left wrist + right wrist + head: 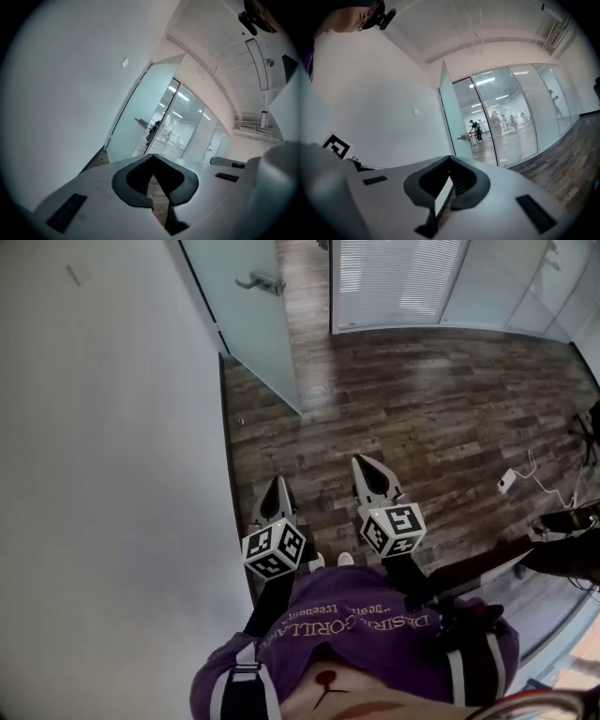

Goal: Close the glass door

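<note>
A frosted glass door (pixel 246 310) stands swung open ahead at the top of the head view, its metal lever handle (pixel 260 281) facing the room. The same door (pixel 136 119) shows in the left gripper view, and the door (pixel 455 119) in the right gripper view stands edge-on beside the open doorway. My left gripper (pixel 277 486) is shut and holds nothing, well short of the door. My right gripper (pixel 365 465) is shut and empty too, beside the left one, pointing toward the doorway.
A plain white wall (pixel 103 456) runs along the left. Glass partitions with blinds (pixel 398 279) close off the far side. Dark wood-plank floor (pixel 422 418) spreads ahead. A white plug with cable (pixel 507 481) lies at the right, near a dark stand (pixel 562 549).
</note>
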{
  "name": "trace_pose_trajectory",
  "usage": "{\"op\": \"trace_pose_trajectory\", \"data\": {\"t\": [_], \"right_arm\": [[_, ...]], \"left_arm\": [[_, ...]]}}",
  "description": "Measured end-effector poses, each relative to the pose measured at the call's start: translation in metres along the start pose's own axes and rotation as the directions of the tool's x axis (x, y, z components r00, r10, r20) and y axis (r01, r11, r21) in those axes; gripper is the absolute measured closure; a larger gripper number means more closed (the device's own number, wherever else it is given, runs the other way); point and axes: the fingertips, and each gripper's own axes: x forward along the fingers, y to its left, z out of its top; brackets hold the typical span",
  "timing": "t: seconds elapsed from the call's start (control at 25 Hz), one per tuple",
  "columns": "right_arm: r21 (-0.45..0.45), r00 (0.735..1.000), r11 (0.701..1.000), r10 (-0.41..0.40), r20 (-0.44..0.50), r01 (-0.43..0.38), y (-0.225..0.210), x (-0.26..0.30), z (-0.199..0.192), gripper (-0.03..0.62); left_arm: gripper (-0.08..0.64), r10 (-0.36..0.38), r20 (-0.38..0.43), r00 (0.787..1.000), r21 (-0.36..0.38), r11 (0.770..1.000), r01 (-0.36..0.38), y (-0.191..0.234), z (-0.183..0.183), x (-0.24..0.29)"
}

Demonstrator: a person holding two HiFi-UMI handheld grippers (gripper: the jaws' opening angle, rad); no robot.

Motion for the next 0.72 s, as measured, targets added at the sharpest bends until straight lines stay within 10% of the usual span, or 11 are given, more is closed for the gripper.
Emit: {"op": "trace_pose_trajectory", "data": {"t": [0.72], "right_arm": [[0.026,1.0,0.999,0.025,-0.001,-0.025,0.005,-0.006,-0.005,0.603]], "left_arm": [[0.558,0.021,-0.012,1.0,-0.008,1.0,-0.021,0.0,-0.009,-0.011]]}}
